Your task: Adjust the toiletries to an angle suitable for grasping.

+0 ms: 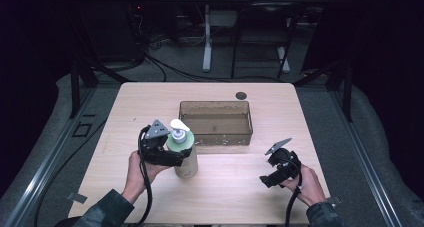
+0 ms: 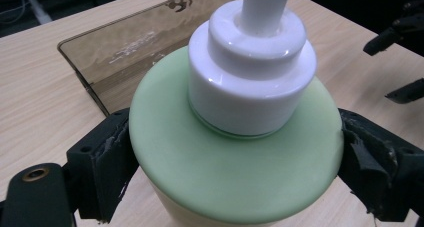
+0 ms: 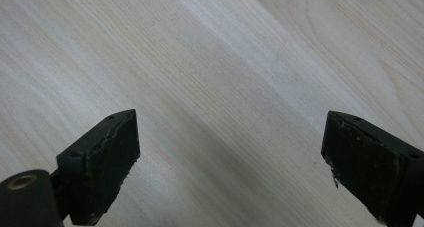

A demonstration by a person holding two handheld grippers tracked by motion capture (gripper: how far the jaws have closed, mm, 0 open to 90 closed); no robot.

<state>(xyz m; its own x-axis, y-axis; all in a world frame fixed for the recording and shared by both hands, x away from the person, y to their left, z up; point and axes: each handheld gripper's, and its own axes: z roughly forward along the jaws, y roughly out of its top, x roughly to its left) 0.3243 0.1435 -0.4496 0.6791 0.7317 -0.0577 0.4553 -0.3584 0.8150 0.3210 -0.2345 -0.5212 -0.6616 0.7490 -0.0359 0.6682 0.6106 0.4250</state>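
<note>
A pump bottle with a pale green shoulder and a white pump top stands upright on the wooden table, just in front of the tray's near left corner. My left gripper comes in from the bottle's left. Its black pads press on both sides of the green shoulder, so it is shut on the bottle. My right gripper hovers low over bare wood at the front right. In its own view my right gripper is open, with nothing between the jaws.
A shallow, brown see-through tray lies at the table's middle, right behind the bottle, and looks to hold nothing. A small dark disc sits near the far edge. Cables trail from both grippers toward the front edge.
</note>
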